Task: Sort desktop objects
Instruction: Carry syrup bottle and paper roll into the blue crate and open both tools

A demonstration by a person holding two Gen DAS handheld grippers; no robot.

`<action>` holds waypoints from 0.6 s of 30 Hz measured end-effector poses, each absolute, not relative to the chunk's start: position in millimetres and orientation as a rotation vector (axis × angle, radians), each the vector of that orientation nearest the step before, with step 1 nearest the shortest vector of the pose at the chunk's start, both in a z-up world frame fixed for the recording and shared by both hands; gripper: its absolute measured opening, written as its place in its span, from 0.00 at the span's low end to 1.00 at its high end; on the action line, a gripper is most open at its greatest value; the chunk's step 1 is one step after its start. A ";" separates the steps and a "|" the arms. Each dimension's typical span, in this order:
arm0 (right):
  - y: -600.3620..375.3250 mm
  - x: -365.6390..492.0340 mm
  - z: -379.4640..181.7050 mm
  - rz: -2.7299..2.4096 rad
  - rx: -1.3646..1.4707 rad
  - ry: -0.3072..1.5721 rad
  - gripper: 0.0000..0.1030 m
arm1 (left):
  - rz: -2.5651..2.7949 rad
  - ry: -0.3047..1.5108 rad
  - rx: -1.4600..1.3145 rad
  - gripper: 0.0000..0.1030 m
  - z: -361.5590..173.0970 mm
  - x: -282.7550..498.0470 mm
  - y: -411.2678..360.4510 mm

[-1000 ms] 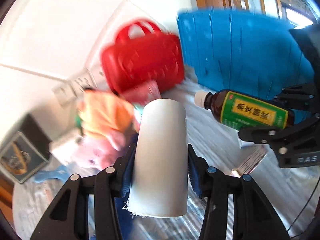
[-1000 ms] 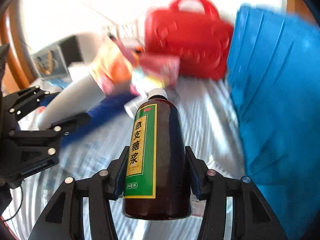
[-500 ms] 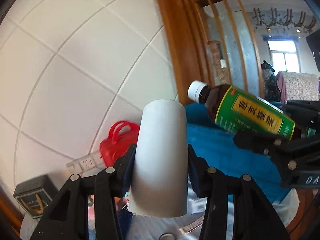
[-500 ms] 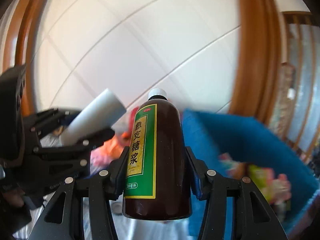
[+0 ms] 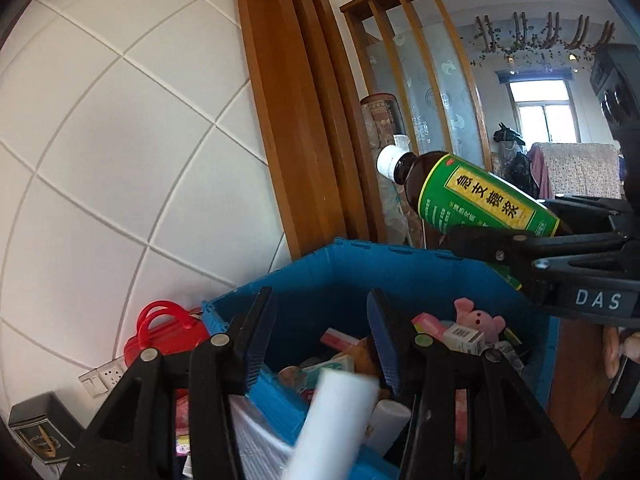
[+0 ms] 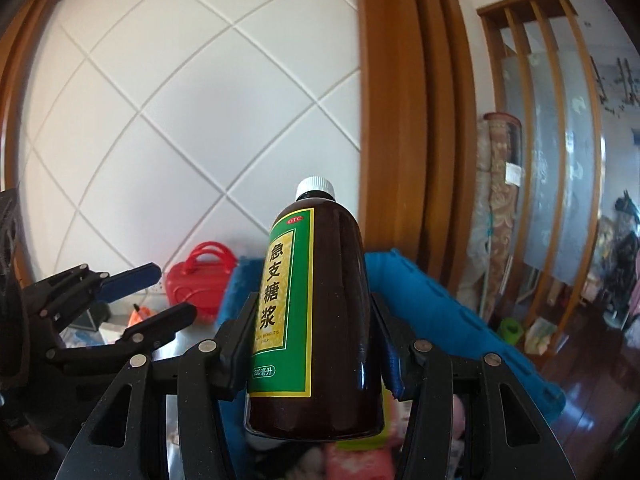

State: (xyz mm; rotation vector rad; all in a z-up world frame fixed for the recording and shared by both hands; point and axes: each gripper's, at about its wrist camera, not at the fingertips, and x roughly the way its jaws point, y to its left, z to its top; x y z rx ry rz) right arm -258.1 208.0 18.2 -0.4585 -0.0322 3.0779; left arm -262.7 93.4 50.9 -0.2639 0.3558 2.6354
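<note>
Blue bin (image 5: 420, 276) fills the lower middle of the left wrist view, packed with small boxes and a pink plush toy (image 5: 478, 318). Red bag (image 5: 166, 330) sits left of the bin by the white tiled wall.

Right gripper (image 6: 312, 320): jaws partly open and clamped on the brown syrup bottle (image 6: 320, 320), both pads pressed to its sides, white cap pointing away, bottle held over the near edge of the bin.

Left gripper (image 5: 316, 320): jaws partly open with nothing between them. The white tube (image 5: 336, 424), blurred, is low in the left wrist view below the blue pads, free of them, over the bin contents.

Versus half a second ago: the tube was clamped between the left pads, now it is out of them. The bottle is gripped the same way. Both views now look into the bin instead of mostly at the wall.
</note>
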 end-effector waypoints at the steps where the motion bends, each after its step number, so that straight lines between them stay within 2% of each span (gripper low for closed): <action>1: 219.8 -261.9 18.6 3.075 -0.463 -0.027 0.49 | 2.635 0.351 -0.260 0.45 55.6 -266.8 107.3; 5: 256.8 -280.6 19.4 3.023 -0.495 -0.015 0.51 | 2.649 0.369 -0.282 0.48 60.1 -291.0 154.4; 6: 264.6 -284.1 18.7 3.000 -0.499 0.000 0.64 | 2.649 0.388 -0.292 0.59 61.5 -294.4 164.3; 7: 272.7 -284.3 19.1 2.978 -0.485 0.020 0.71 | 2.684 0.406 -0.271 0.67 63.5 -295.3 172.1; 8: 281.2 -281.1 19.7 2.960 -0.458 0.035 0.74 | 2.706 0.402 -0.249 0.73 62.7 -295.9 174.5; 10: 292.4 -270.8 20.8 2.962 -0.412 0.056 0.85 | 2.735 0.366 -0.217 0.94 63.9 -294.7 174.6; 11: 297.4 -264.9 22.3 2.965 -0.391 0.064 0.87 | 2.753 0.347 -0.215 0.98 63.4 -294.2 174.6; 12: 301.6 -261.3 24.0 2.969 -0.376 0.071 0.90 | 2.761 0.339 -0.217 0.98 59.4 -288.6 164.8; 18: 296.5 -246.4 31.3 3.036 -0.324 0.094 0.91 | 2.787 0.463 -0.234 0.98 48.8 -277.7 162.3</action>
